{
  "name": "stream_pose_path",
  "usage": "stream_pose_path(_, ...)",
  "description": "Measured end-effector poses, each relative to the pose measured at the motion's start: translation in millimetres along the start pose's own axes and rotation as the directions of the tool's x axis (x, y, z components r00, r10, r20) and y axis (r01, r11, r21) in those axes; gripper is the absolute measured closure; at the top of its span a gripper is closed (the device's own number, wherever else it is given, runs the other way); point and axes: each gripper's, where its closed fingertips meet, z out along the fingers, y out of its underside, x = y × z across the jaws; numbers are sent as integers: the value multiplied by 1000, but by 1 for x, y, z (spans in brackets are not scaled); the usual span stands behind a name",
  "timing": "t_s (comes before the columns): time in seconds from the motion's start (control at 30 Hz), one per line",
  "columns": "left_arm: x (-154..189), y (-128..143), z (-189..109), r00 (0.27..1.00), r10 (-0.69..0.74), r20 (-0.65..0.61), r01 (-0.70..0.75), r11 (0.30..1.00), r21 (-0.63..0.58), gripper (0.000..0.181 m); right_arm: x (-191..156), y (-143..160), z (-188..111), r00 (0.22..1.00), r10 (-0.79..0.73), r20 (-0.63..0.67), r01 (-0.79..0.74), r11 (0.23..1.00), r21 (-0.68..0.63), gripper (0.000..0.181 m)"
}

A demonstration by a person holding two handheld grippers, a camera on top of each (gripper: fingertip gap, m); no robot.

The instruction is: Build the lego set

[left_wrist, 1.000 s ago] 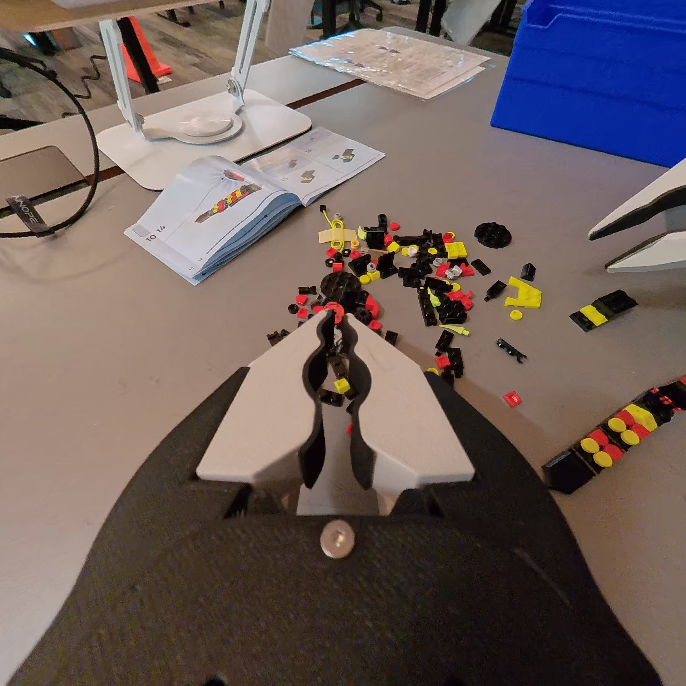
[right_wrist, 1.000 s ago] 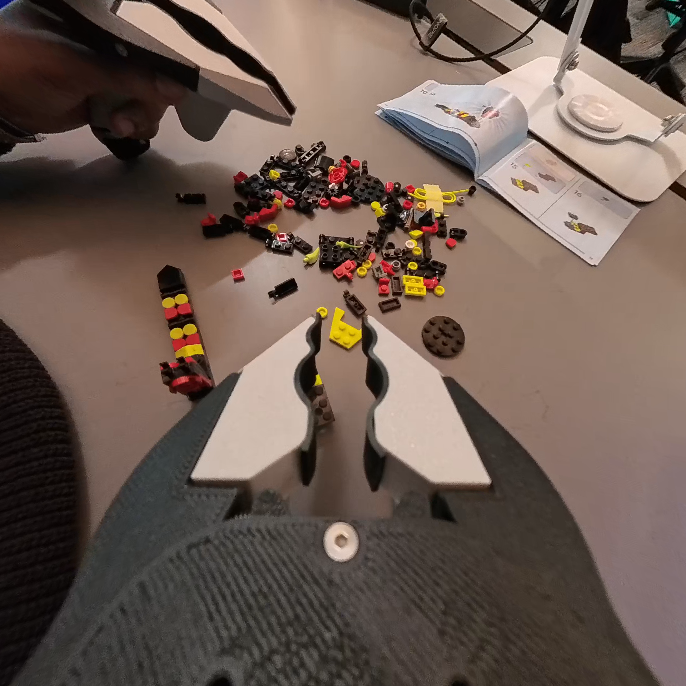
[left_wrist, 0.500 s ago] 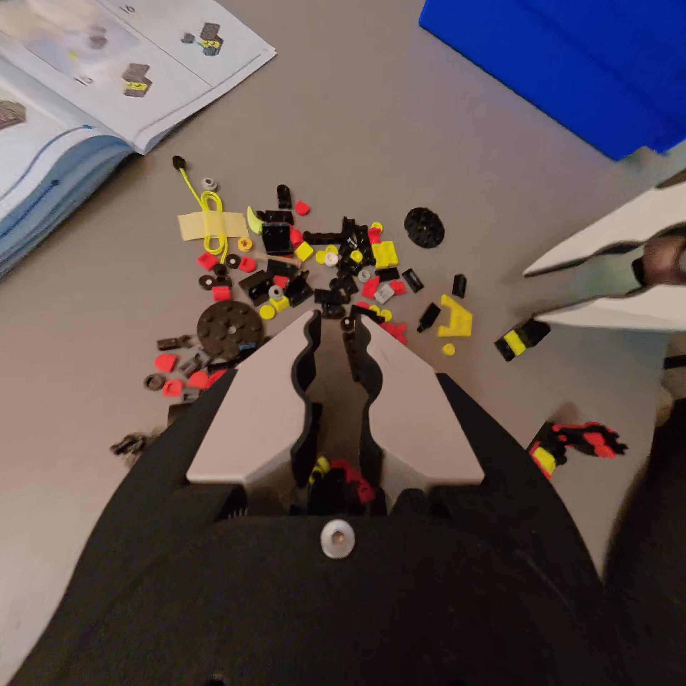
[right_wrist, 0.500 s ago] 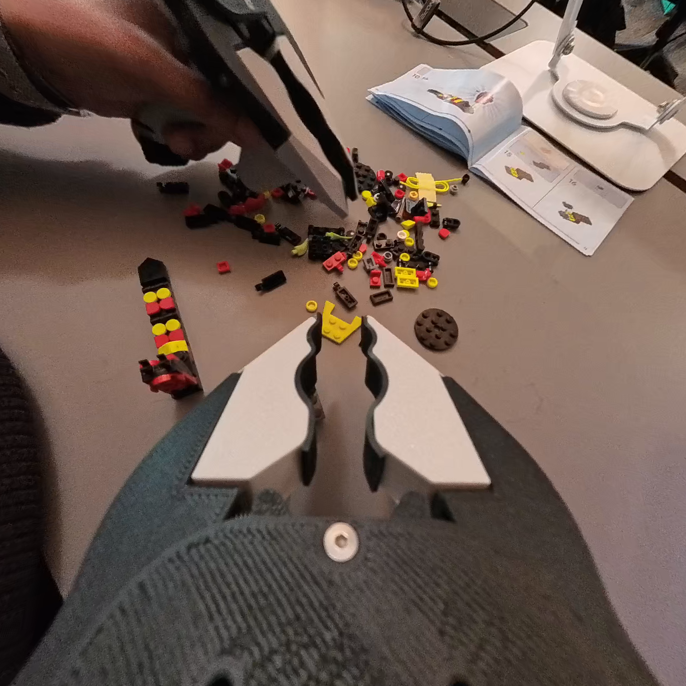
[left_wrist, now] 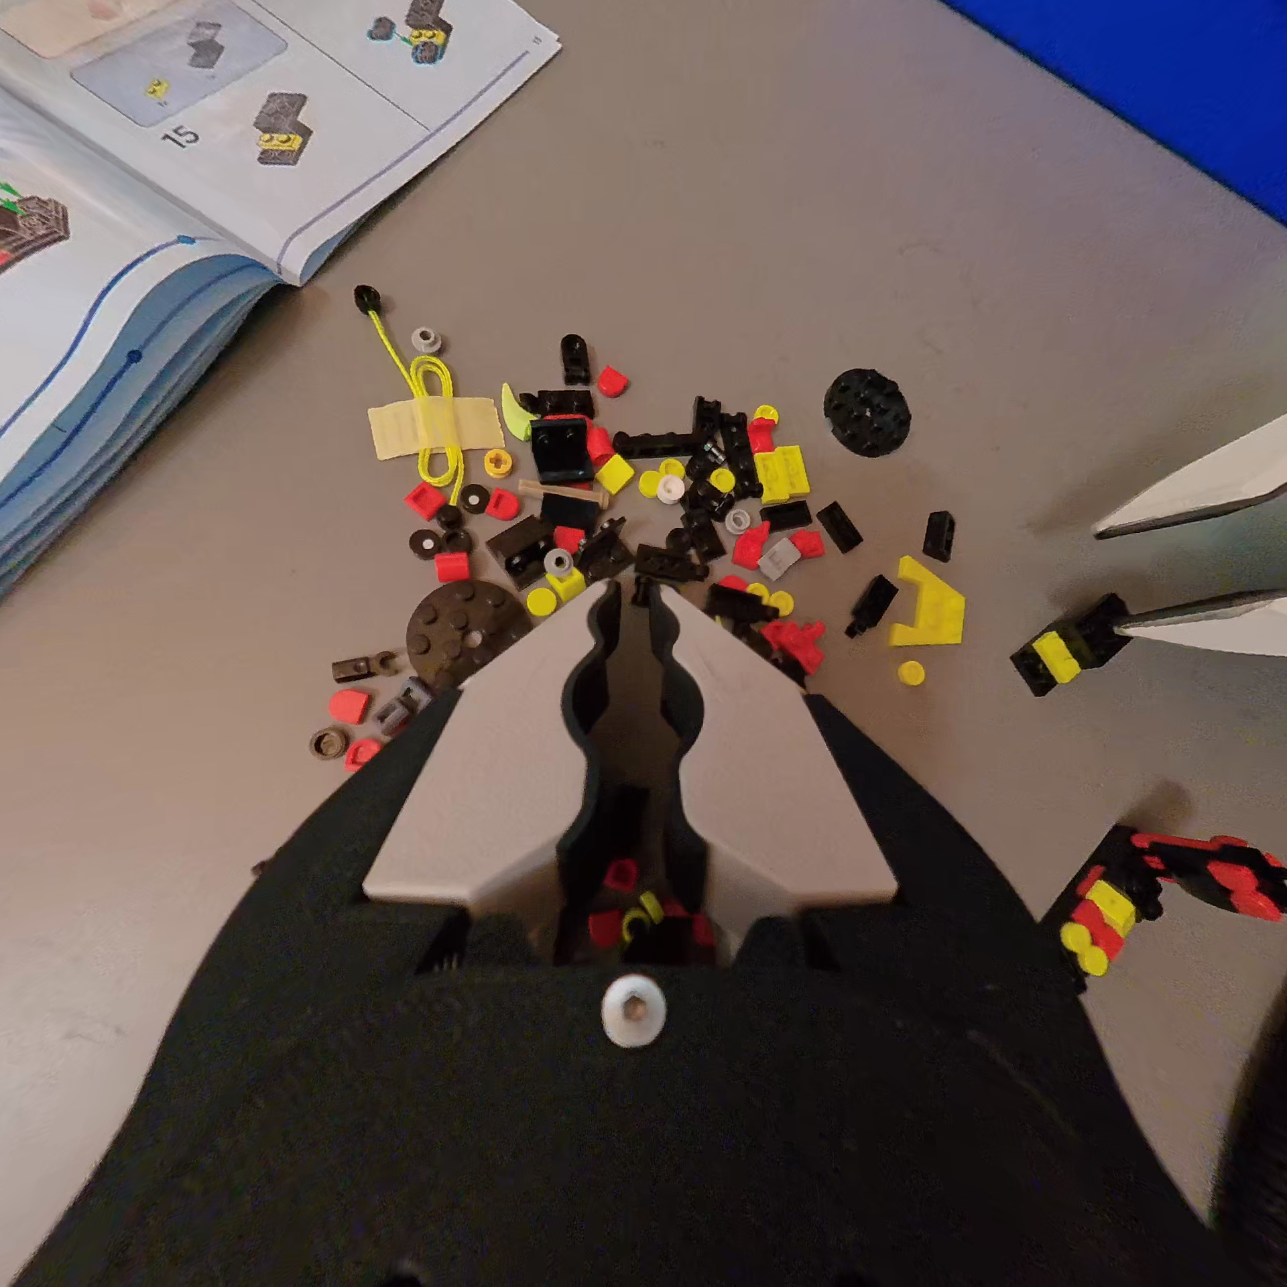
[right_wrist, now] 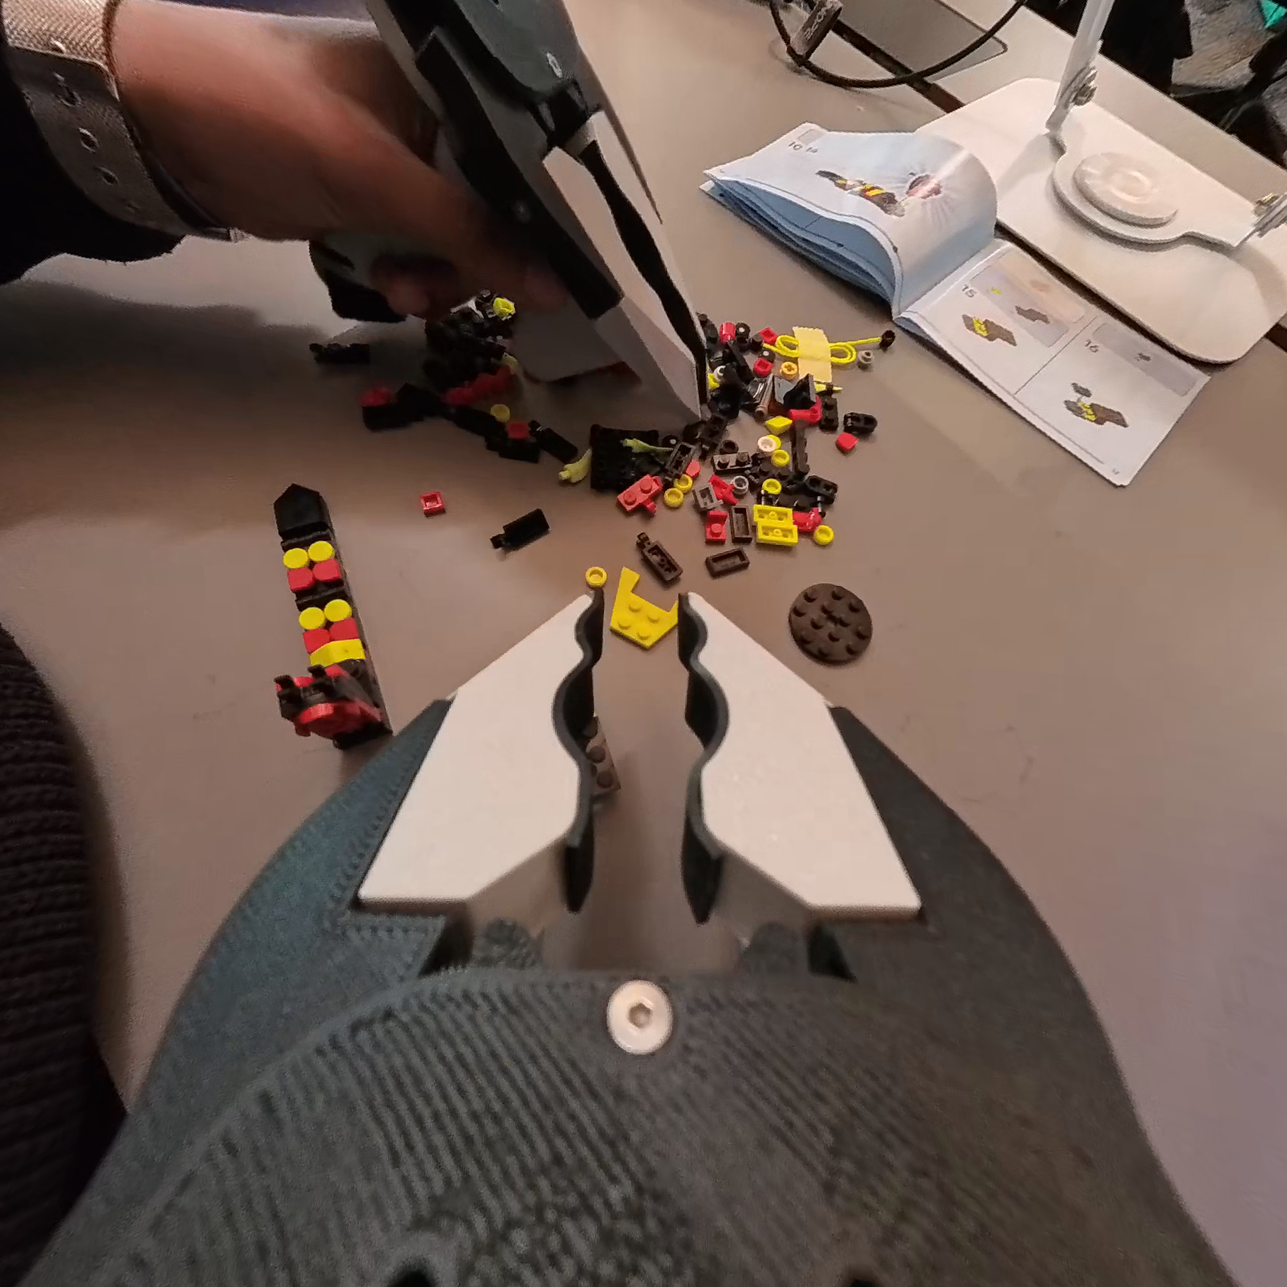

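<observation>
The left gripper [left_wrist: 634, 592], fingers nearly together, noses into the loose brick pile [left_wrist: 661, 487]; whether it holds one, I cannot tell. Judgement: single out one brick before lifting. The right gripper [right_wrist: 637, 606] waits, fingers apart.

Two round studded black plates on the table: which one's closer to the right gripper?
The lone round plate beside the right gripper; the other round plate lies at the pile's far side.

Both wrist views near, angled down, sharing brick pile [left_wrist: 668, 501]

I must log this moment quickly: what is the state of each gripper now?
Left gripper: jaws almost closed over the pile of loose bricks; any grip cannot be told.
Right gripper: open, holding nothing.
</observation>
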Motion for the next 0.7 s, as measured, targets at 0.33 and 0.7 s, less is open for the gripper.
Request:
stream_pose_path(0.33, 8, 6, -34, 998, -52, -25, 51, 998, -25, 170, 2, -1, -2, 1000, 7, -3, -7, 1000, 8, 161)
stream_pose_path(0.7, 9, 12, -17, 919, 376, -123, -389, 914, -113, 163, 0, -10, -6, 1000, 8, 1, -8, 999, 52, 163)
